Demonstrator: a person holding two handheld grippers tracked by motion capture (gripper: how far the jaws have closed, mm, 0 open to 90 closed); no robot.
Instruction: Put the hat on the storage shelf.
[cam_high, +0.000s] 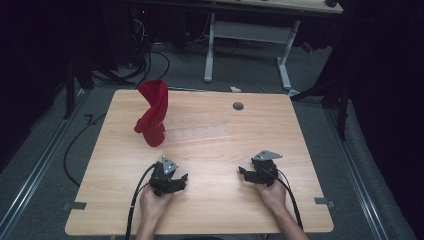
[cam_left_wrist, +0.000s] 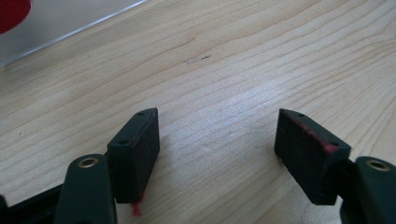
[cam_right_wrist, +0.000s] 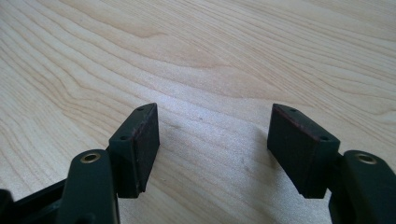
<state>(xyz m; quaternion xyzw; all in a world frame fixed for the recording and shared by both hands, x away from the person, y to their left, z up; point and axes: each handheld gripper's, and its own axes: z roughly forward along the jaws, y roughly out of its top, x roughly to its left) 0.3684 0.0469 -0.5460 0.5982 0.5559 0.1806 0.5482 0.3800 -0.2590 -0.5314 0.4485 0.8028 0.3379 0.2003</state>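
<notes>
Grippers rest low on the wooden table (cam_high: 210, 145), left gripper (cam_high: 172, 183) and right gripper (cam_high: 252, 175) both near of the red cloth (cam_high: 154, 112), jaws spread, empty

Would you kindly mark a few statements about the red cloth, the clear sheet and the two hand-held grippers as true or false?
1. The red cloth stands bunched upright at the table's far left part. True.
2. The left hand-held gripper is shut on the cloth. False: its jaws stand apart over bare wood, well short of the cloth.
3. A clear sheet lies flat beside the cloth. True.
4. The right hand-held gripper holds the clear sheet. False: it is open and holds nothing, near the table's front edge.
5. A round grey grommet sits in the table's far part. True.
</notes>
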